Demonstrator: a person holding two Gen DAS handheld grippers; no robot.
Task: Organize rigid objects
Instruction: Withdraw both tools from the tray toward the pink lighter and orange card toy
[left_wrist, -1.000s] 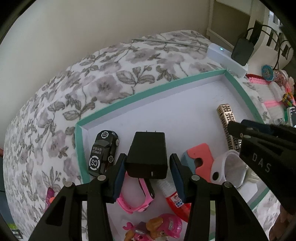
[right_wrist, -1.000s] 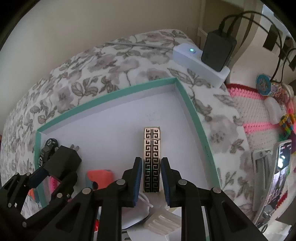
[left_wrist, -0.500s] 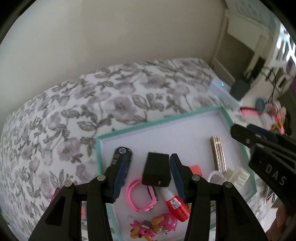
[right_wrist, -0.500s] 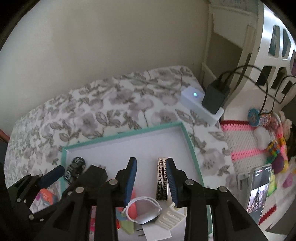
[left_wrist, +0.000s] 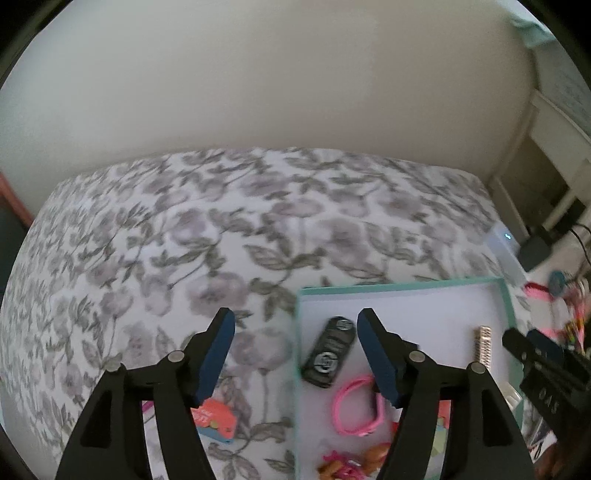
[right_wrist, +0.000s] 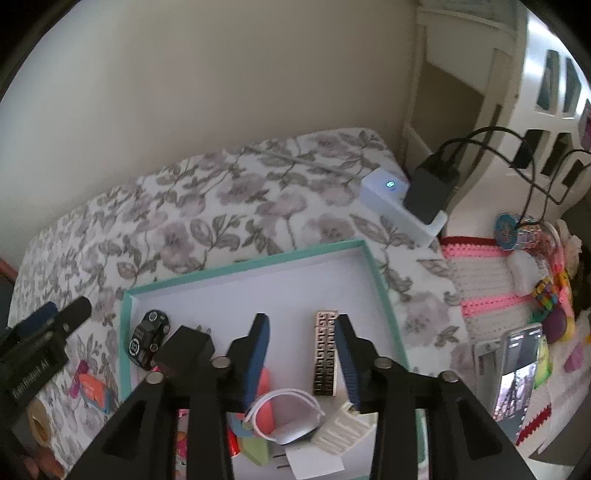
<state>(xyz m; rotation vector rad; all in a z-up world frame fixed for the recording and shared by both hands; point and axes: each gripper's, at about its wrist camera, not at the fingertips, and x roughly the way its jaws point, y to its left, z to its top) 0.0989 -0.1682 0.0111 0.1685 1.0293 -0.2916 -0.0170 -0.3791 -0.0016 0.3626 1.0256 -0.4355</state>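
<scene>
1. Left gripper (left_wrist: 295, 354), bottom centre of the left wrist view: jaws spread wide, nothing between them, hanging over the left rim of the teal-edged tray (left_wrist: 399, 288).
2. Just below and right of that gripper's right finger: pink watch strap (left_wrist: 356, 406) on the tray floor; orange and pink toy figure (left_wrist: 351, 463) at the bottom edge of the frame.
3. Between the two left fingers, closer to the right one: black toy car (left_wrist: 330, 352), lying diagonally inside the tray near its left wall, not touched.
4. Lower left of the left wrist view, behind the left finger: orange card packet (left_wrist: 216, 419) on the floral bedspread (left_wrist: 221, 229), outside the tray.
5. Right gripper (right_wrist: 301, 350), bottom centre of the right wrist view: jaws parted, gripping nothing.
6. Between the right fingers, just beside the right one: gold patterned bar (right_wrist: 325, 352), flat on the tray floor; contact with the finger cannot be told.
7. Left of the right gripper's left finger: black charger block (right_wrist: 184, 349), resting in the tray beside the toy car.
8. Below the gap of the right gripper: coiled white cable (right_wrist: 286, 413) and white ribbed piece (right_wrist: 341, 430).
9. Upper right, beyond the tray: white device with a lit dot (right_wrist: 395, 201), dark adapter (right_wrist: 432, 188) plugged against it.
</scene>
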